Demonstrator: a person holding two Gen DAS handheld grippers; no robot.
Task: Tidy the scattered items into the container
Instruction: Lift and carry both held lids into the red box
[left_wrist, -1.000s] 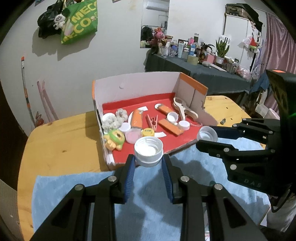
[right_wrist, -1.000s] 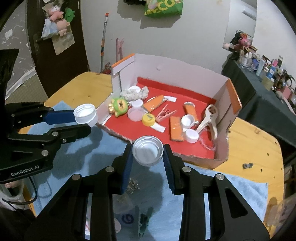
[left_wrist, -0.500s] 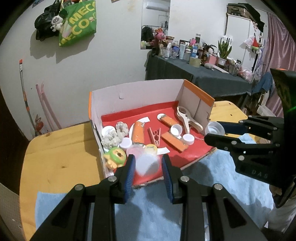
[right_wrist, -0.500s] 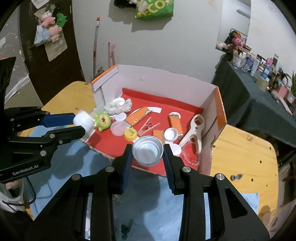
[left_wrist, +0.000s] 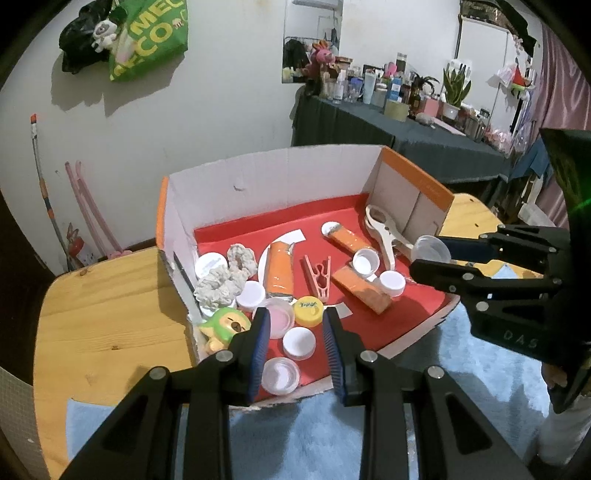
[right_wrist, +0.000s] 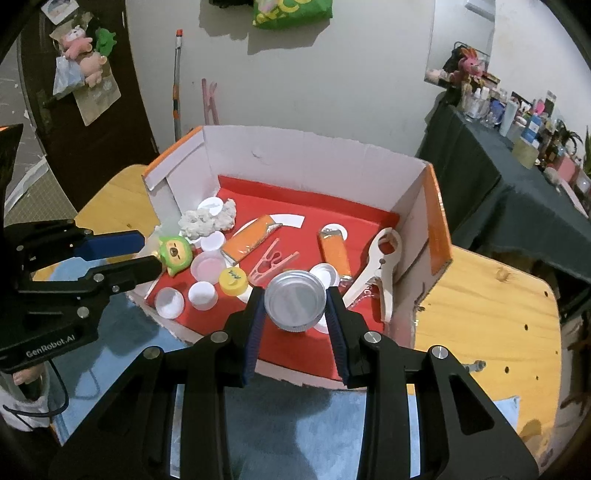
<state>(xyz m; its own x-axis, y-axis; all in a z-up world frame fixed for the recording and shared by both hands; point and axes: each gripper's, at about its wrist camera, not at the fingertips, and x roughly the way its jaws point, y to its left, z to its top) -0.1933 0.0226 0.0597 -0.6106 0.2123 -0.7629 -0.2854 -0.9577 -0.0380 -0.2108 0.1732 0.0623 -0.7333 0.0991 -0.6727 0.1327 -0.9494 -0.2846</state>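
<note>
since the earlier frames, both grippers had travelled from above the blue cloth (left_wrist: 461, 373) to over the cardboard box (left_wrist: 266, 177), and the white cap the left gripper (left_wrist: 294, 332) had carried was no longer between its pads. that gripper hung over the box's near edge with its jaws parted and nothing pressed between them; two white caps lay on the red floor below, one (left_wrist: 299, 343) in the gap and another (left_wrist: 280, 376) nearer the torn front edge. the right gripper (right_wrist: 295, 308) stayed clenched on a silvery, open-topped cap (right_wrist: 294, 302), held above the box's front half. already inside lay a green toy (left_wrist: 223, 325), a yellow cap (left_wrist: 309, 305), a pink clothes peg (left_wrist: 318, 273), orange packets (left_wrist: 279, 271) and a cream plastic tool (right_wrist: 380, 266). the box stood on a wooden table (left_wrist: 103, 295).
</note>
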